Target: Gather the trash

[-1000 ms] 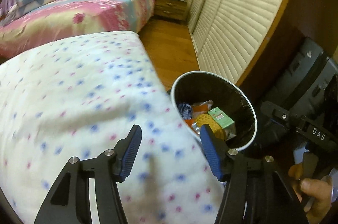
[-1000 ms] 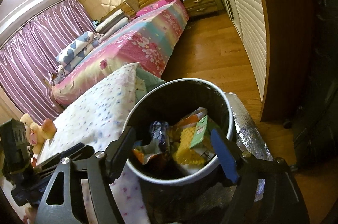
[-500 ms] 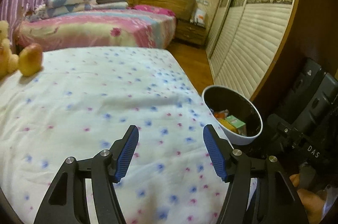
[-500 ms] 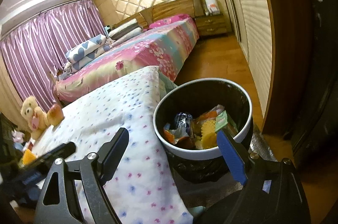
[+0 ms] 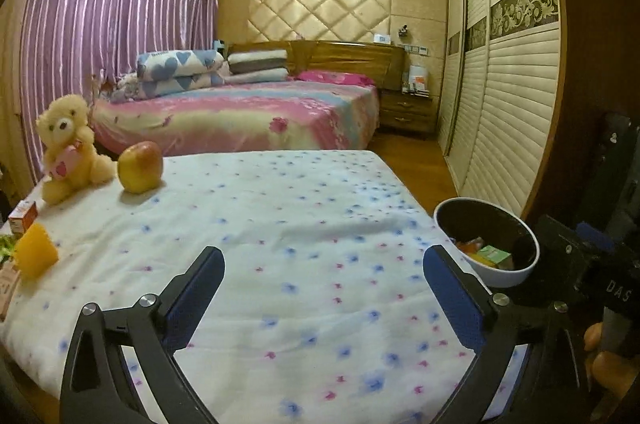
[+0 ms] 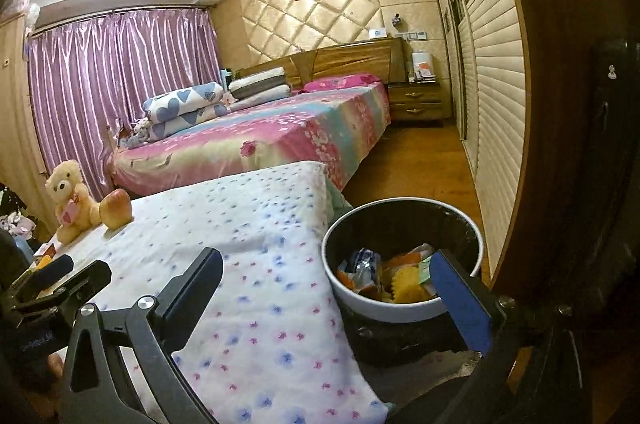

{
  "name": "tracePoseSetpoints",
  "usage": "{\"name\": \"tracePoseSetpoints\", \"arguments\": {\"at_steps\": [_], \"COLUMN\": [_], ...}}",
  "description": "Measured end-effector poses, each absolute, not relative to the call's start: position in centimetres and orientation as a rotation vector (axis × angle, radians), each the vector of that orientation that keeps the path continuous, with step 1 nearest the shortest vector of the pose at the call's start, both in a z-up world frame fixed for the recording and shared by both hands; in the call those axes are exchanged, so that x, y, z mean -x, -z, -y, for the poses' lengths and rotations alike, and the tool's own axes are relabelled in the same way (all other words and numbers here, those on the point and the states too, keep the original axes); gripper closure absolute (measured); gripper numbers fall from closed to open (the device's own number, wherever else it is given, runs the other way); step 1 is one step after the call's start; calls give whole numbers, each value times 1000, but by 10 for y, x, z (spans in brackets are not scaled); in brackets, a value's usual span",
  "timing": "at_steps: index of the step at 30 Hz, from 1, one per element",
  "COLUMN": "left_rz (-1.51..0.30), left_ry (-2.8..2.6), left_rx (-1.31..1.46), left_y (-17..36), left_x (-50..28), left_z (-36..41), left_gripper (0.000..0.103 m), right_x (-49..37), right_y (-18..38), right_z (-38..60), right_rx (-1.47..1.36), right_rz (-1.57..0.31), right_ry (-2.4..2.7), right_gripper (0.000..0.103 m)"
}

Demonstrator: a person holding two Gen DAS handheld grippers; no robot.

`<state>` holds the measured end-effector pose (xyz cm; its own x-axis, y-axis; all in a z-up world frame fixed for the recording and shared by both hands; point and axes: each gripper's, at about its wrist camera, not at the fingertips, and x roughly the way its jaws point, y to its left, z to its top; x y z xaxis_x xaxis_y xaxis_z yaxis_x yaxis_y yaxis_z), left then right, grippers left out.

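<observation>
trash (image 6: 390, 280) heaped in the white-rimmed bin (image 6: 404, 308), parked just beside the dotted quilt (image 5: 304, 236) so drops from the bed edge land easily. left gripper (image 5: 324, 288) spread wide over bare quilt, nothing between the blue pads, jaws just opened further. right gripper (image 6: 328, 288) likewise splayed and empty, just widened, one finger overlapping the bin rim in view. probably ready for the orange piece (image 5: 35, 256) and small carton (image 5: 23, 218) at the quilt's far-left edge, near the teddy bear (image 5: 70, 147) and apple (image 5: 140, 165).

bin (image 6: 404, 308) right of quilted table (image 5: 304, 224); teddy (image 5: 68, 147) beside apple (image 5: 140, 165) at its far-left corner.
</observation>
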<state>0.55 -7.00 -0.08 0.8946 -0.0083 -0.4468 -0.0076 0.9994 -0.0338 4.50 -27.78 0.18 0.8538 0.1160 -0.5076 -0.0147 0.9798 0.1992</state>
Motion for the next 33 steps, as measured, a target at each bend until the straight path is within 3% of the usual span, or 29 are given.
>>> {"name": "tracePoseSetpoints", "arguments": {"at_steps": [33], "left_rz": [-426], "left_ry": [-47], "left_rx": [1], "left_y": [2], "left_x": [-14], "left_z": [66], "left_gripper": [2], "right_x": [-43], "right_y": [-2], "right_z": [269], "right_rx": [-191], "right_rz": [-546], "right_ry": [-103], "right_gripper": [0]}}
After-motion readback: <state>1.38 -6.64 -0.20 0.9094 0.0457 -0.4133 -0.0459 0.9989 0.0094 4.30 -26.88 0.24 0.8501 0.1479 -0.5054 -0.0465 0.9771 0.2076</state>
